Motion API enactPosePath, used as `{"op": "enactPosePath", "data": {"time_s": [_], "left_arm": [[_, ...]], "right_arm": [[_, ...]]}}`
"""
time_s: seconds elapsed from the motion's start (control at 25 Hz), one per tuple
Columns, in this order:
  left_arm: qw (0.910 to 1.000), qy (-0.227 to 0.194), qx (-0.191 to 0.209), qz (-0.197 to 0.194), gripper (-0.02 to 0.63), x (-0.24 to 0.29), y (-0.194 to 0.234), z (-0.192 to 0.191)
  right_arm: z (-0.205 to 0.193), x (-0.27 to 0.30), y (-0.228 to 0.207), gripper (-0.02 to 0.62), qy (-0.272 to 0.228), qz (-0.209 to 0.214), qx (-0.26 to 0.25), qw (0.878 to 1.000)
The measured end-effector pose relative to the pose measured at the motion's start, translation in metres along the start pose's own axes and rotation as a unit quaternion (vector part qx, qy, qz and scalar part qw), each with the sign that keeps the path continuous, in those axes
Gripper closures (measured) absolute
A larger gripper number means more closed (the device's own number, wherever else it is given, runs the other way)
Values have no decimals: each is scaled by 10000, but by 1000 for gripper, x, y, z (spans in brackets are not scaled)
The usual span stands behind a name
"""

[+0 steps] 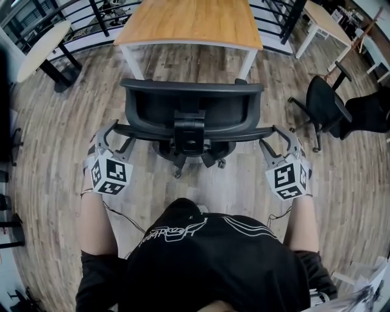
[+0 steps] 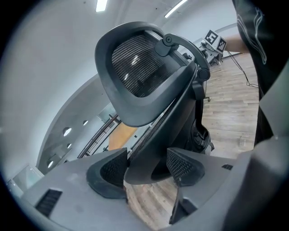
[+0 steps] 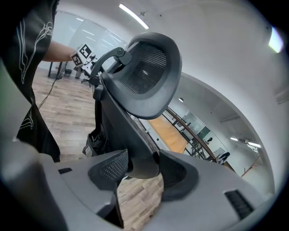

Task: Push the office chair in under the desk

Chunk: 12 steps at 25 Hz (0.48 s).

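A black mesh office chair [image 1: 192, 109] stands on the wood floor with its back toward me, a short way in front of the wooden desk [image 1: 192, 21]; its seat is outside the desk's white legs. My left gripper [image 1: 116, 129] grips the left end of the backrest, and my right gripper [image 1: 274, 133] grips the right end. In the left gripper view the backrest frame [image 2: 149, 149] fills the gap between the pads of the left gripper [image 2: 146, 169]. The right gripper view shows the frame's edge [image 3: 142, 164] pressed between the pads of the right gripper [image 3: 144, 169]. The headrest [image 3: 146, 67] rises above.
Another black chair [image 1: 326, 103] stands to the right, near a white-legged table [image 1: 326, 21]. A round table [image 1: 39, 49] on a black base is at far left. A dark railing [image 1: 91, 18] runs behind the desk. My torso in a black shirt [image 1: 201, 262] fills the bottom.
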<state>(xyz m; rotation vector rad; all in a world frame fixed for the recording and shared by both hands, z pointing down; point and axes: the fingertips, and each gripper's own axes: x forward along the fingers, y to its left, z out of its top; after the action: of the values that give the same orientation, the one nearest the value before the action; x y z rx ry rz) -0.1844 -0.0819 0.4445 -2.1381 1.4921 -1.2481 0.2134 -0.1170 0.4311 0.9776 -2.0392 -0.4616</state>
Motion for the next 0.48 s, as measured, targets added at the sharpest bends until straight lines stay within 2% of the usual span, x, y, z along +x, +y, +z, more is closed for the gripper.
{"op": "enactPosePath", "data": {"time_s": [0.12,0.48], "left_arm": [[10000,-5,26,-56,336,16,1,-1],[9997,46,130,-226,337,80,61,15]], "right_arm": [[-2,12,-4,351,26,-86,54,9999],[22,73,-52,351,197,-136,123,9996]]}}
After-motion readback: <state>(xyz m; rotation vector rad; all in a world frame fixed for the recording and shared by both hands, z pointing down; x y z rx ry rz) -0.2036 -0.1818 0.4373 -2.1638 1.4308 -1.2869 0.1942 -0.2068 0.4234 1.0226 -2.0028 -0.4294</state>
